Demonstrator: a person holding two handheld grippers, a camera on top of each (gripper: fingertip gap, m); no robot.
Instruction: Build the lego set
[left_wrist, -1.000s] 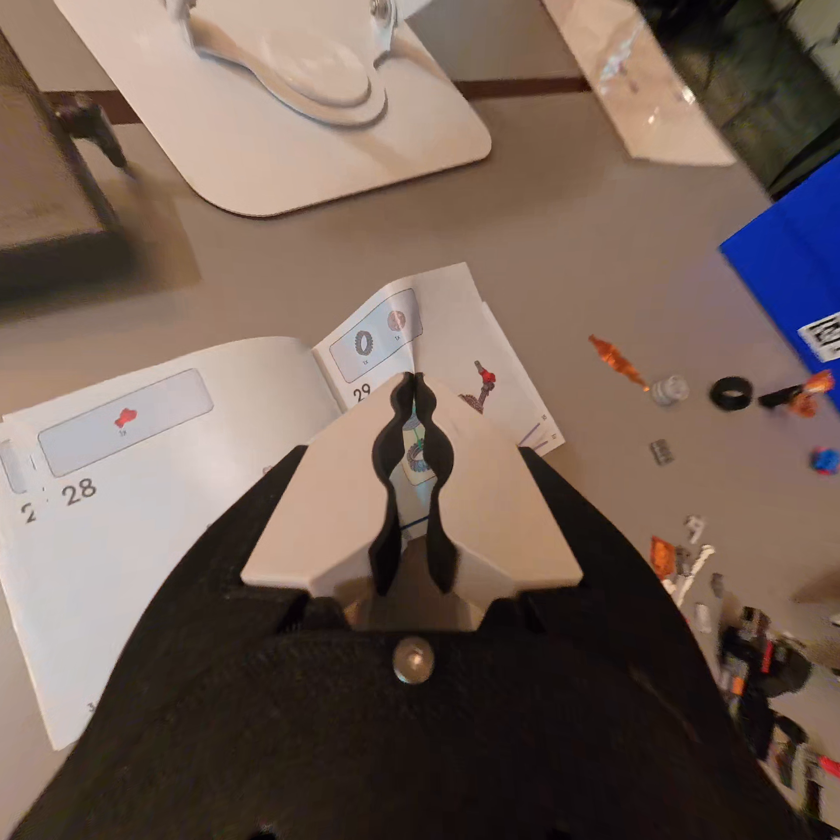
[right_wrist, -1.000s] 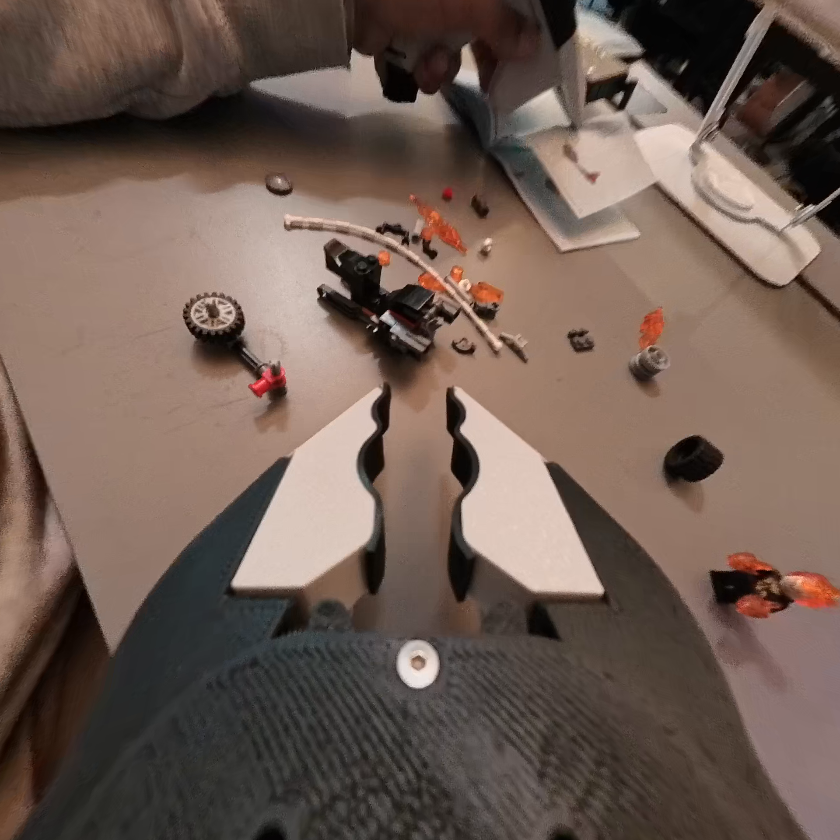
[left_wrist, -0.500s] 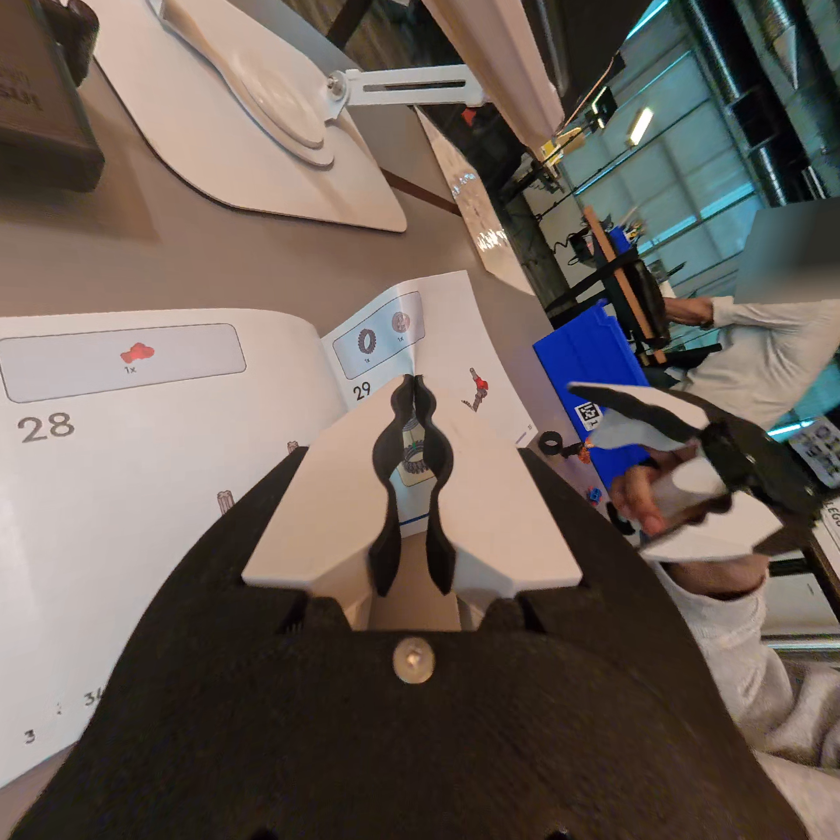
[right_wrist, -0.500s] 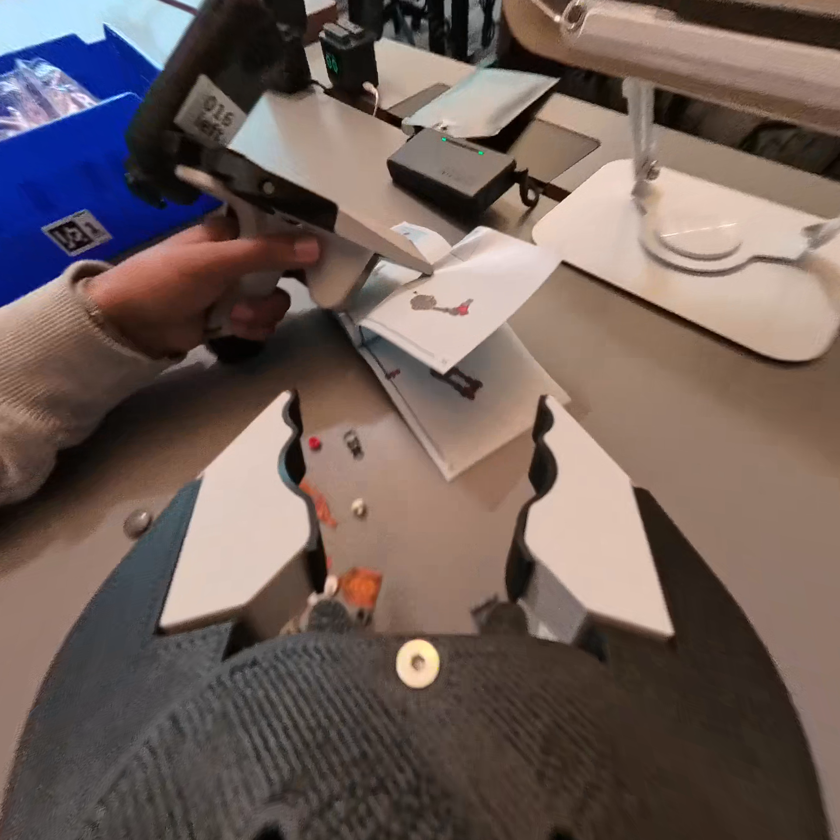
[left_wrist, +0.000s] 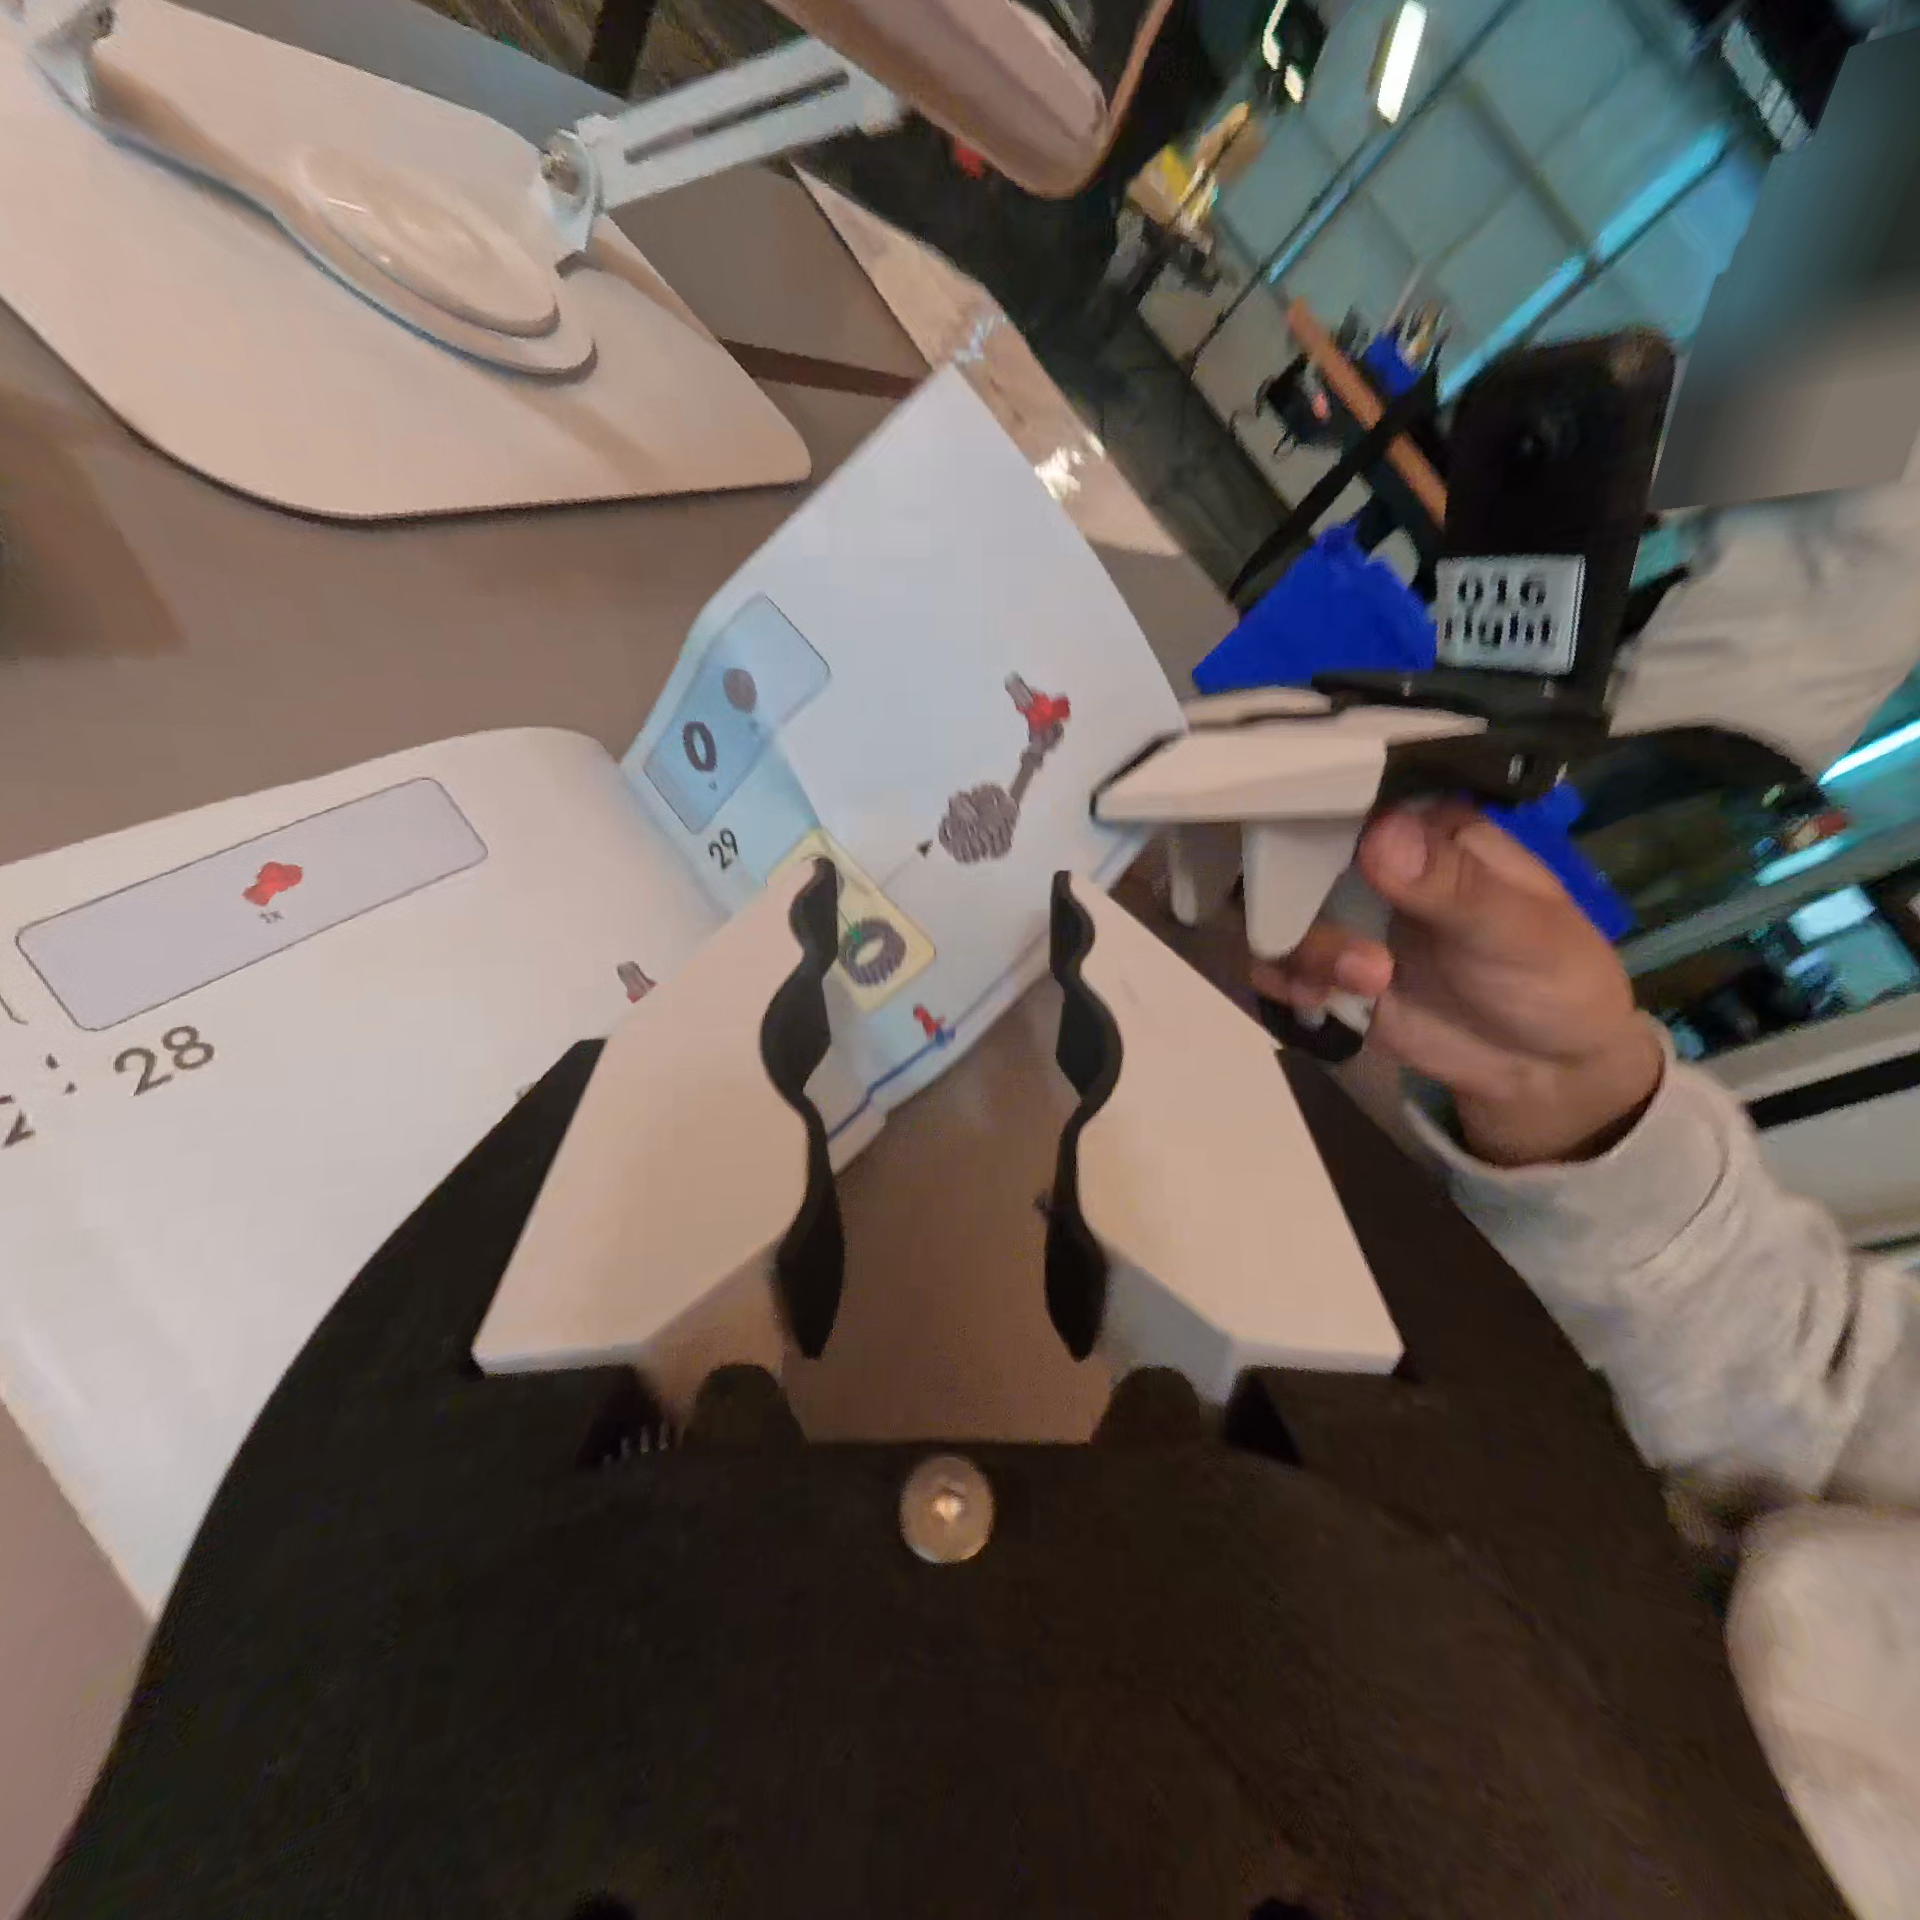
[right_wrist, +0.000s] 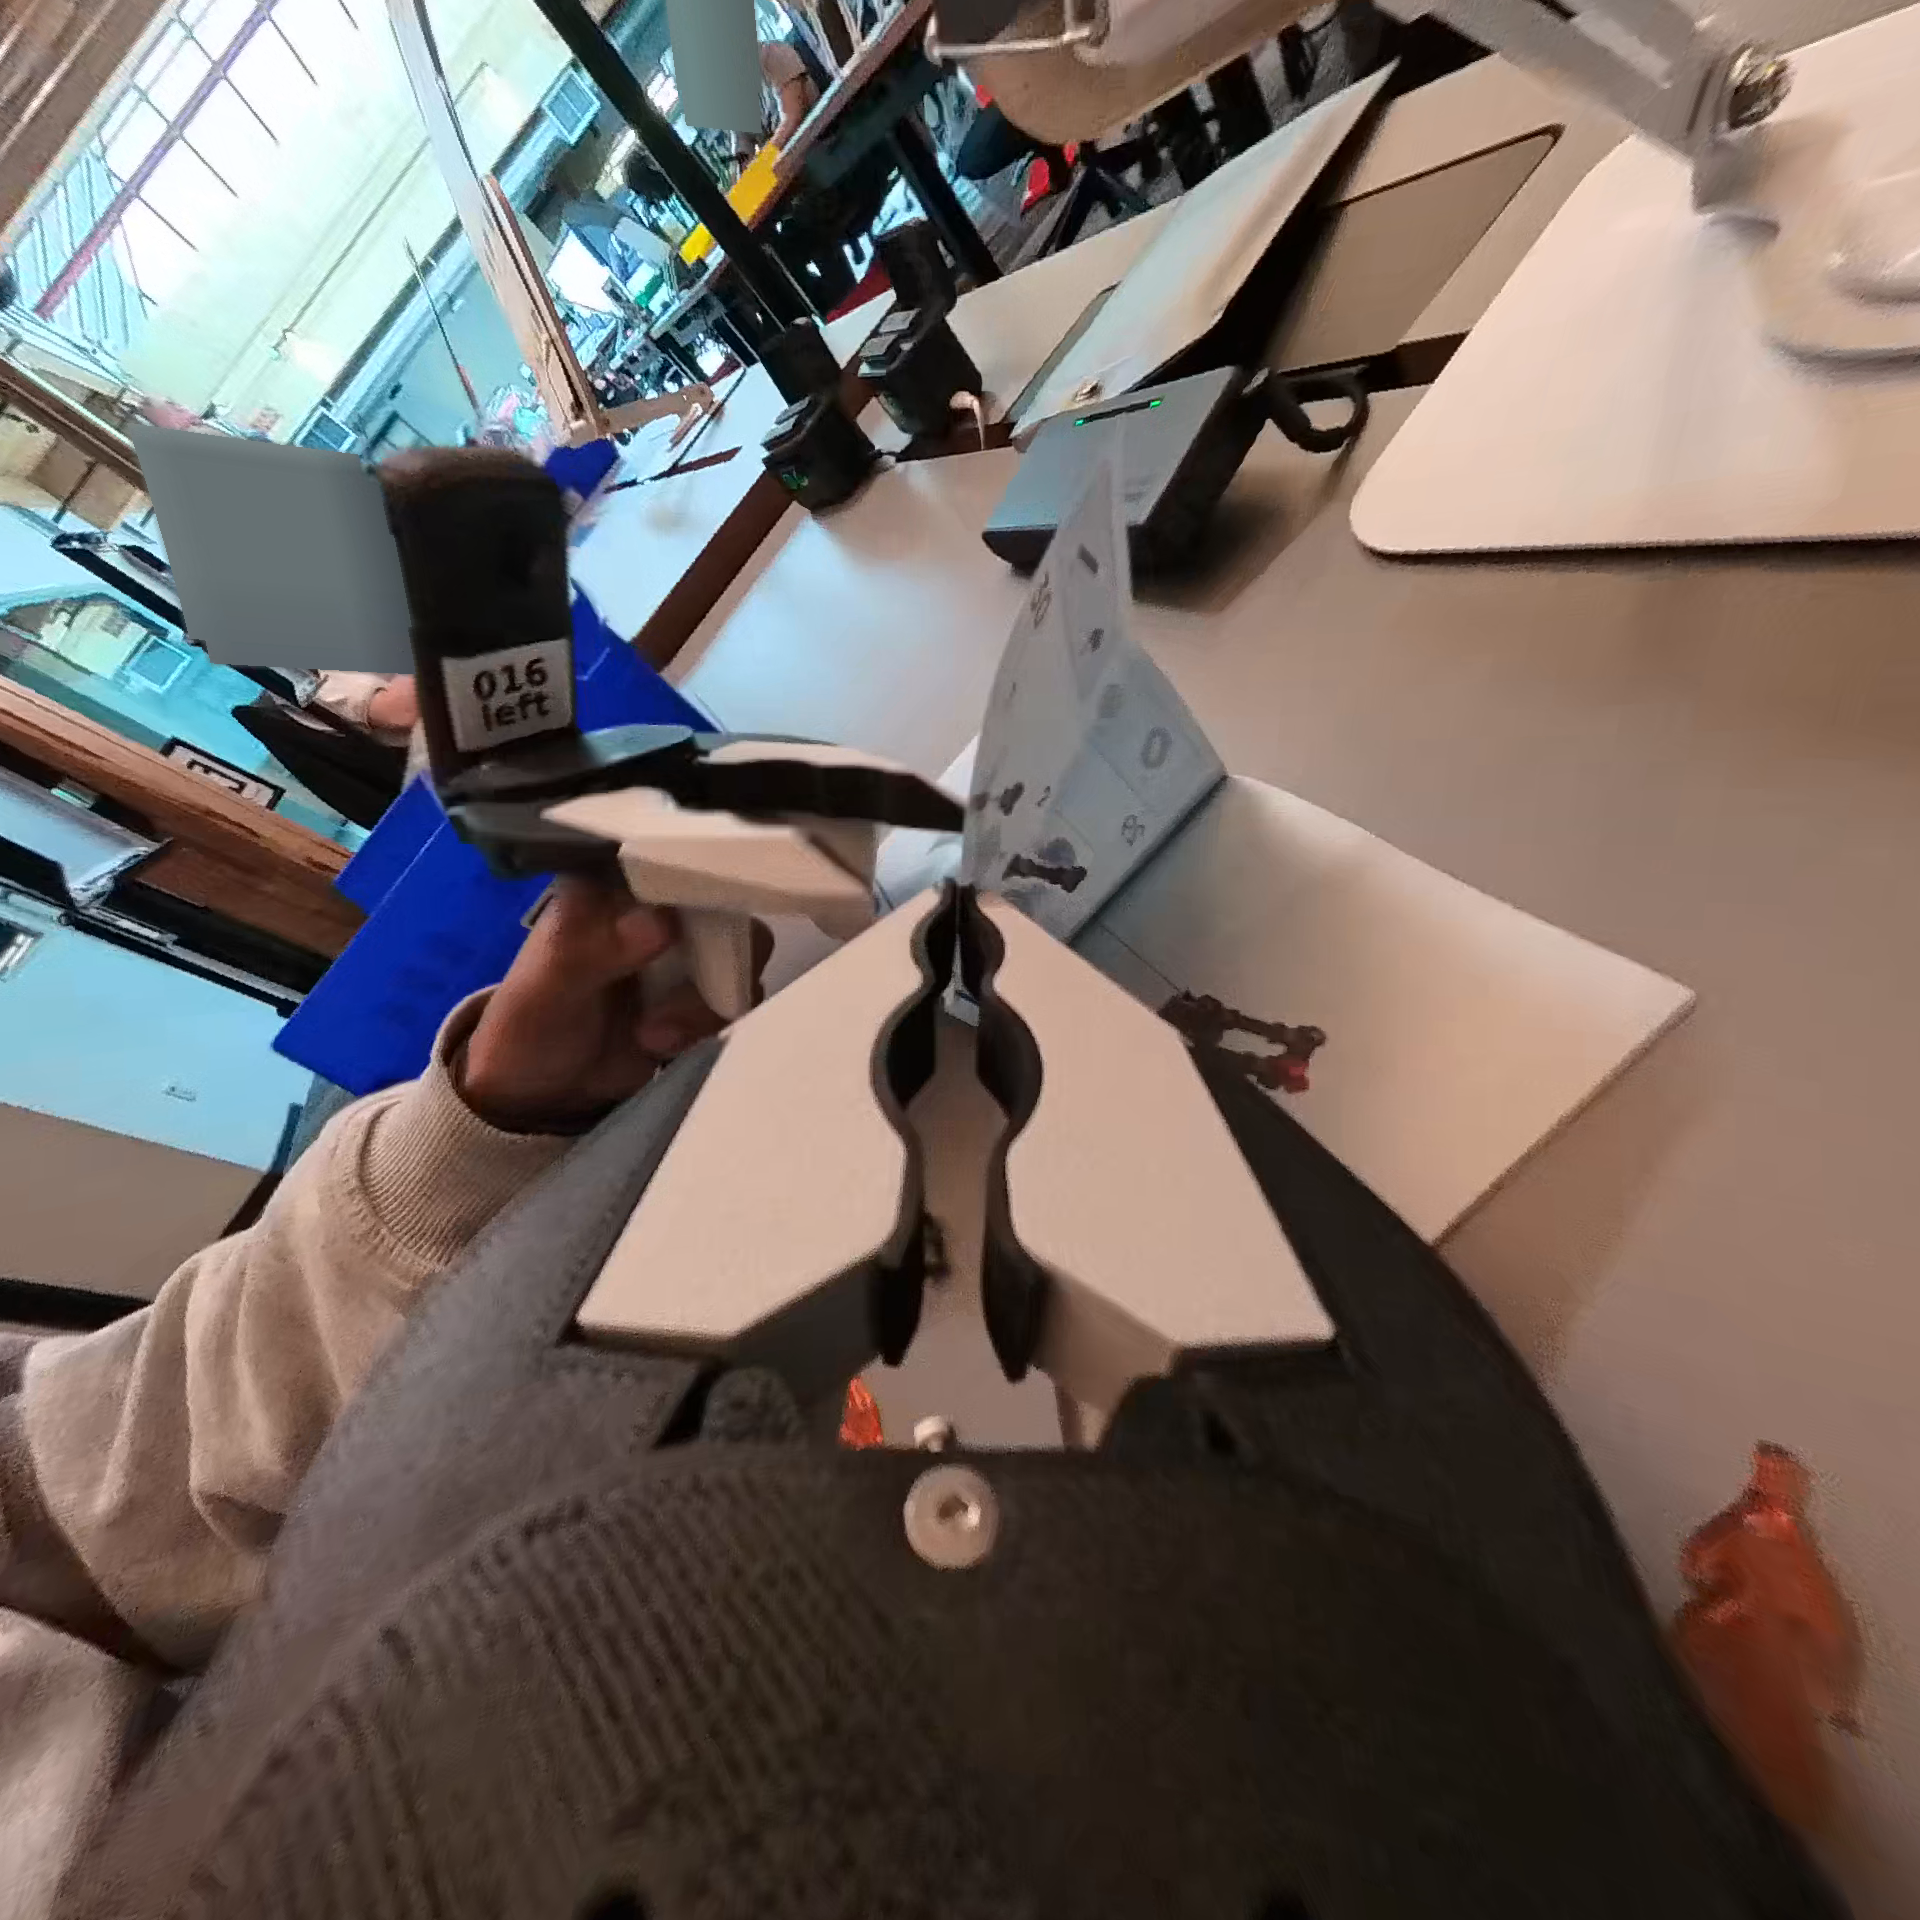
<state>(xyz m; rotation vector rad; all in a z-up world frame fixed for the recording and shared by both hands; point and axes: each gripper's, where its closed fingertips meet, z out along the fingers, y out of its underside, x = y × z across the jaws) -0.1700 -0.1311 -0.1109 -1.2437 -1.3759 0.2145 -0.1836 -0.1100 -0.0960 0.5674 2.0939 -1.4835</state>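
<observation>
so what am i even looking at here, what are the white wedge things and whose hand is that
There is no robot here. A person holds a two-finger claw in each hand, and each claw carries a camera looking forward along its fingers; the white wedges are those fingers. One picture comes from the left claw, whose jaws stand open near the instruction booklet lying on the table. The other comes from the right claw, shut on the edge of a lifted page. The hand is that same person's, gripping the right claw's handle. An orange lego piece lies on the table nearby.
</observation>
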